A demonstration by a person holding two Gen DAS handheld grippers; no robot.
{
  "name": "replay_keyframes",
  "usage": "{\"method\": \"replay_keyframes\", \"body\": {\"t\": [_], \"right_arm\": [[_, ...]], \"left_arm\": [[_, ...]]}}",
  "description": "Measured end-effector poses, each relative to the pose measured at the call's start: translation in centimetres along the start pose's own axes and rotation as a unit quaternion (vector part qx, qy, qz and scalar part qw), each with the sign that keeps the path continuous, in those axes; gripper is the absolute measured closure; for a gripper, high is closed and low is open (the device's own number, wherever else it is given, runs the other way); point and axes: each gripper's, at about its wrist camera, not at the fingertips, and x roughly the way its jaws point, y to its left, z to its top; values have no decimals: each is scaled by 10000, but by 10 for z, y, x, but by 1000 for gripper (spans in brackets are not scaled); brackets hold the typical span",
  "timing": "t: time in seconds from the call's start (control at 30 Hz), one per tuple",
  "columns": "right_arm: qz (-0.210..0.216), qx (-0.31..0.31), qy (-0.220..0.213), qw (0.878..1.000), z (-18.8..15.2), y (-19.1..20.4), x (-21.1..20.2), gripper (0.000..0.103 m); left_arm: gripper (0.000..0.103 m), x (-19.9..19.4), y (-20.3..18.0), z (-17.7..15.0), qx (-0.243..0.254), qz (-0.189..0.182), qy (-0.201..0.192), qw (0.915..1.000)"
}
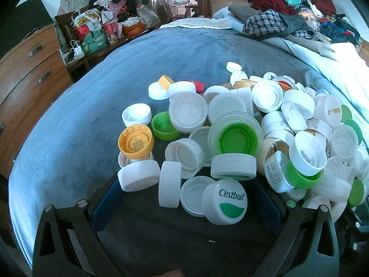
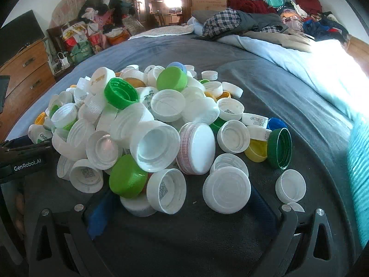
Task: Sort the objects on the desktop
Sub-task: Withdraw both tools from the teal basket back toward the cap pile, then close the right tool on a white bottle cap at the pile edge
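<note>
Grey bedspread (image 2: 265,87), cap pile (image 2: 143,115), both claws wide.

Grey-blue bed (image 1: 115,69): heap of bottle caps (image 2: 147,124), clothes pile (image 1: 276,23).

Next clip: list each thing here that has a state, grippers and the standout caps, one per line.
Left hand-held gripper: open, empty, at the pile's edge.
Right hand-held gripper: open, empty.
Bottle cap pile: heaped, unsorted.
Cestbon cap: tilted, printed top showing.
Orange cap: hollow side up.
Dark green cap: on edge.
Light green cap: closed top showing.
</note>
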Motion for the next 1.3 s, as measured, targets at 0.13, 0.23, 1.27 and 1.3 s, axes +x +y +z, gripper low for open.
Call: {"method": "replay_keyframes", "body": {"t": [0.13,0.23,1.27,1.3], "right_arm": [[3,5,-2,10000,0,0,0,0],[4,7,-2,10000,0,0,0,0],[596,479,275,9967,-37,-102,-74,26],[533,491,353,9967,-38,-110,-68,31]], "left_arm": [[1,0,-1,1,20,16,45,10000],[3,-6,1,0,185,-413,114,9989],[31,-36,29,-37,632,-723,273,9950],[40,-41,27,-40,641,-740,212,9950]]}}
